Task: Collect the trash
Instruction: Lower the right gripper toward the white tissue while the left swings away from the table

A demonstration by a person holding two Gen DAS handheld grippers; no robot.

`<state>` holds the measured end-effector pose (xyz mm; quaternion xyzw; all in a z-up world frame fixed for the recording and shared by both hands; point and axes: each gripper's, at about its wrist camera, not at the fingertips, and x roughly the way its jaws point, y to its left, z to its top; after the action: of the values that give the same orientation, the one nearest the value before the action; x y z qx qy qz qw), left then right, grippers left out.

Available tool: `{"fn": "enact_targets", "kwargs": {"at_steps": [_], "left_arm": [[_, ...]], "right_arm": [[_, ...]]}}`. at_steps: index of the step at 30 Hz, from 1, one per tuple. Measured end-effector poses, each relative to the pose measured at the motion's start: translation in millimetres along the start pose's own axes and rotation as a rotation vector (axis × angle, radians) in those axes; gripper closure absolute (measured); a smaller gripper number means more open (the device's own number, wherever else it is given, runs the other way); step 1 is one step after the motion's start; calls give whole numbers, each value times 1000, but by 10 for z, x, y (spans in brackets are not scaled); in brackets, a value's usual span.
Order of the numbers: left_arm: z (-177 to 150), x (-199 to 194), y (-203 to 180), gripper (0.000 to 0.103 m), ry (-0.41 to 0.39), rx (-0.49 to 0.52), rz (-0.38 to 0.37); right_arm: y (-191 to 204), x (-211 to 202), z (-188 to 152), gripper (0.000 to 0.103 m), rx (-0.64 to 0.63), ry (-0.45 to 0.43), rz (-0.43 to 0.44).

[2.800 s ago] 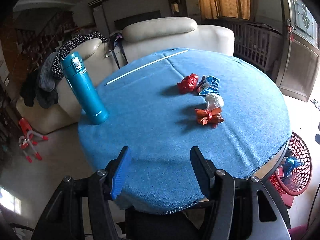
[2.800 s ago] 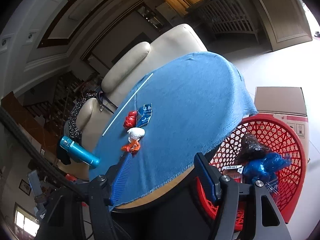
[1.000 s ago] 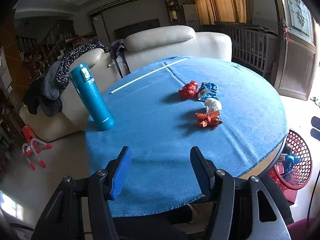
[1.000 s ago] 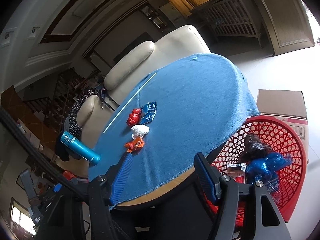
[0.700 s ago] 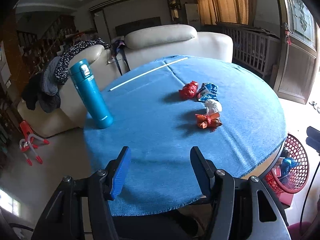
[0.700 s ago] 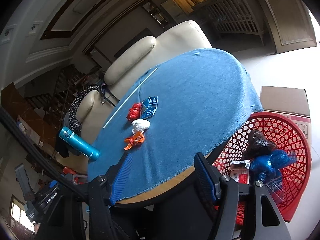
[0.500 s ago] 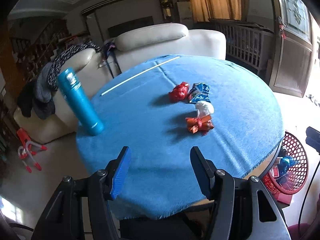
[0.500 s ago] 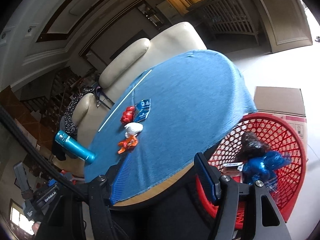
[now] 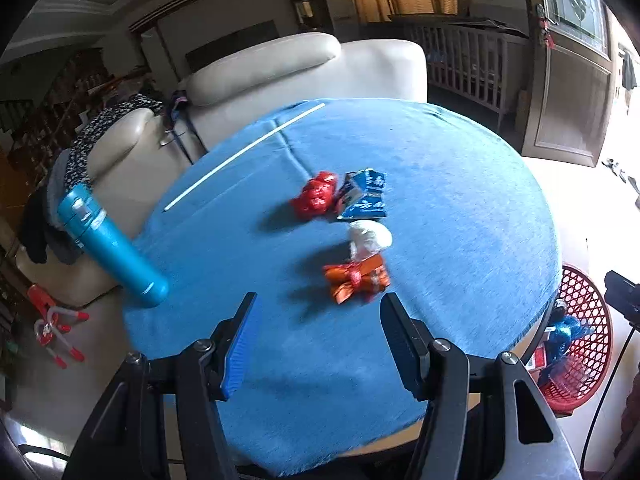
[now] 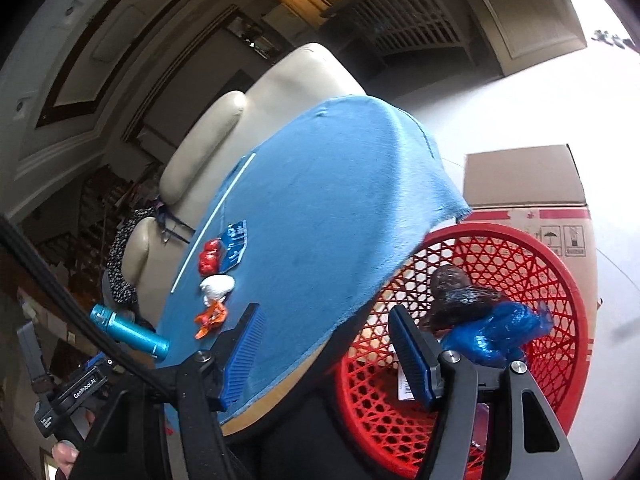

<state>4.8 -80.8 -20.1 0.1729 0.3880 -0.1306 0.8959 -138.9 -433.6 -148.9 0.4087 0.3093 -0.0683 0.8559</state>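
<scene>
**Reader:** What is on the table, and where is the trash?

**Describer:** A round table under a blue cloth [image 9: 460, 208] holds four bits of litter bunched near its middle: an orange foil wrapper [image 9: 356, 282] nearest the camera, a crumpled white wad [image 9: 370, 238] touching its far side, then a red wrapper [image 9: 316, 198] and a blue packet [image 9: 366, 196] side by side behind. A teal flask [image 9: 110, 246] stands well apart at the left edge, and a white strip [image 9: 244, 152] lies near the far rim. Neither looks like litter, which is likely why they sit away from the cluster.

**Reader:** Where are the two grippers?

**Describer:** The left gripper [image 9: 318, 340] hangs over the near part of the cloth, angled down, its jaws spread with nothing between them. The orange wrapper lies just beyond the gap, so it appears lined up as the first pick. The right gripper [image 10: 324, 348] is off the table's edge, jaws likewise spread and empty, pointing toward a red mesh basket [image 10: 560, 280] on the floor beside the table.

**Reader:** Why is the basket there?

**Describer:** It seems to serve as the bin: a blue plastic bundle [image 10: 496, 332] and a dark bag [image 10: 452, 280] already lie inside, plus a small card-like item that is too blurred to identify. A cardboard box [image 10: 524, 180] stands behind it.
</scene>
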Motion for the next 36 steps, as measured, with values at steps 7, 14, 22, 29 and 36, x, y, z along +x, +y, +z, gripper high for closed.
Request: {"fn": "enact_targets", "kwargs": {"at_steps": [7, 14, 22, 29, 36], "left_arm": [[33, 158, -42, 41, 11, 17, -16], [21, 184, 302, 41, -4, -72, 23], [-336, -170, 895, 41, -81, -127, 195], [-674, -183, 1462, 40, -41, -242, 262], [-832, -26, 1711, 40, -2, -313, 246]], "right_arm": [[-23, 68, 118, 35, 12, 12, -49], [336, 224, 232, 35, -71, 21, -21], [1205, 891, 369, 35, -188, 138, 83], [2133, 1190, -39, 35, -359, 210, 225], [2011, 1164, -122, 35, -343, 218, 146]]}}
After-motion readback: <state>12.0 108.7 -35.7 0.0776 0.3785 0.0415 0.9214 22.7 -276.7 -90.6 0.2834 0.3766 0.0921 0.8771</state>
